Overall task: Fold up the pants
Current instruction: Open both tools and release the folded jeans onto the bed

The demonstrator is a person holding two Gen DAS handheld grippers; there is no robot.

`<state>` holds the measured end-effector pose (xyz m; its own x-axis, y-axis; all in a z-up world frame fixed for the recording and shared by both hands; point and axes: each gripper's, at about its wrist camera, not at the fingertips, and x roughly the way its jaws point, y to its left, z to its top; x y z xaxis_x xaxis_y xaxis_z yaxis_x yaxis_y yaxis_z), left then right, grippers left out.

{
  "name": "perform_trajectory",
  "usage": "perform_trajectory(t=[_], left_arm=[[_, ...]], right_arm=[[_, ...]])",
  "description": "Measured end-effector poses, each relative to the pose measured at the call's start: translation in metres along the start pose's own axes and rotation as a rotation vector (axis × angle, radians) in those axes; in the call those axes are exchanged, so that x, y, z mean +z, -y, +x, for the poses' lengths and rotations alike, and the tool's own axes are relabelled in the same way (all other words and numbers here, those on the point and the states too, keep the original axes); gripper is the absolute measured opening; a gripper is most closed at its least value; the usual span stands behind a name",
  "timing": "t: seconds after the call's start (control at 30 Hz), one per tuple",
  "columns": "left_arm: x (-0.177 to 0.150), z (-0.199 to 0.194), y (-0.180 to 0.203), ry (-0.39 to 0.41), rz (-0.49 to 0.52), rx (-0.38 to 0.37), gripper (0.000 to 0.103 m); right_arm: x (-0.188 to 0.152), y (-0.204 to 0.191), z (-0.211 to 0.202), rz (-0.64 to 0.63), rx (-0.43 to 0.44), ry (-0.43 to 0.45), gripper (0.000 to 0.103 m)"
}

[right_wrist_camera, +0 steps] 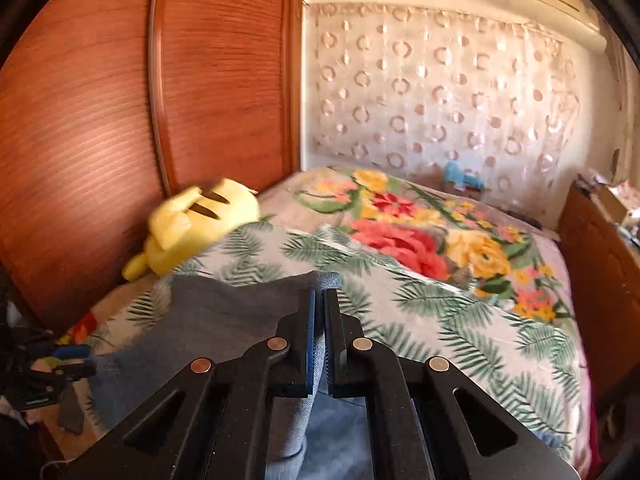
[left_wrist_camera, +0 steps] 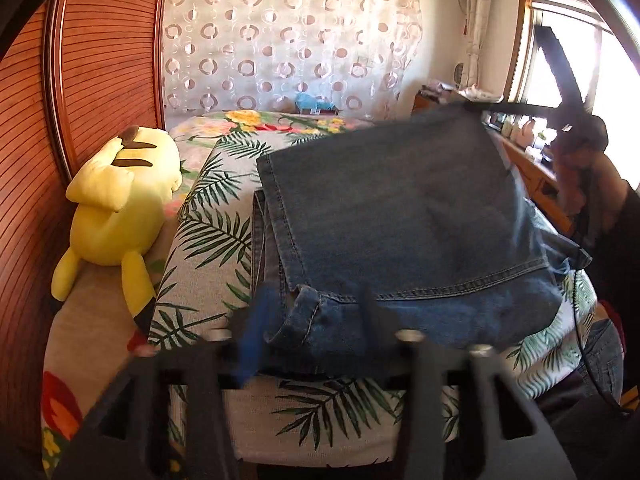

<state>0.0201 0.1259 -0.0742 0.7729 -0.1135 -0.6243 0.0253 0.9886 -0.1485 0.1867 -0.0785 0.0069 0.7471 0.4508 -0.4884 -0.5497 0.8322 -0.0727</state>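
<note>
Bed (right_wrist_camera: pixel 520 340), jeans (left_wrist_camera: pixel 400 216), yellow plush (left_wrist_camera: pixel 120 208)

Blue denim pants (left_wrist_camera: pixel 400 220) filled centre frame in my left wrist view, partly folded, upper layer raised toward upper right. Waistband and belt loop lay at lower centre; stitched seams ran down the left edge. In my right view, lower centre, the denim hung pinched.
</note>
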Motion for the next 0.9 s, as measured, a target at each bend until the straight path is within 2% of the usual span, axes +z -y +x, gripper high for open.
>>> perform_trajectory(t=[0.1, 0.23, 0.3, 0.43, 0.5, 0.6, 0.67, 0.73, 0.9], left_arm=[[0.001, -0.001, 0.0, 0.012, -0.004, -0.012, 0.075], [0.001, 0.0, 0.002, 0.015, 0.001, -0.01, 0.076], [0.001, 0.0, 0.002, 0.018, 0.003, -0.011, 0.076], [0.002, 0.002, 0.003, 0.023, 0.003, -0.012, 0.076], [0.002, 0.004, 0.004, 0.02, 0.003, -0.009, 0.076], [0.001, 0.006, 0.008, 0.015, 0.007, -0.009, 0.076], [0.002, 0.008, 0.01, 0.013, 0.011, -0.01, 0.076], [0.003, 0.008, 0.013, 0.016, 0.014, -0.011, 0.076], [0.011, 0.006, 0.024, 0.033, 0.024, -0.012, 0.076]], right_arm=[[-0.011, 0.009, 0.029, 0.026, -0.044, -0.076, 0.004], [-0.01, 0.009, 0.023, 0.045, -0.002, -0.025, 0.003], [-0.006, 0.003, 0.016, 0.034, -0.019, -0.009, 0.003], [-0.012, 0.01, 0.025, 0.052, -0.023, -0.061, 0.004], [-0.019, 0.015, 0.029, 0.058, -0.064, -0.083, 0.011], [-0.032, 0.019, 0.026, 0.073, -0.039, -0.109, 0.017], [-0.042, 0.019, 0.019, 0.065, -0.031, -0.113, 0.025], [-0.058, 0.02, 0.006, 0.064, -0.033, -0.116, 0.041], [-0.092, 0.025, -0.005, 0.07, -0.038, -0.149, 0.044]])
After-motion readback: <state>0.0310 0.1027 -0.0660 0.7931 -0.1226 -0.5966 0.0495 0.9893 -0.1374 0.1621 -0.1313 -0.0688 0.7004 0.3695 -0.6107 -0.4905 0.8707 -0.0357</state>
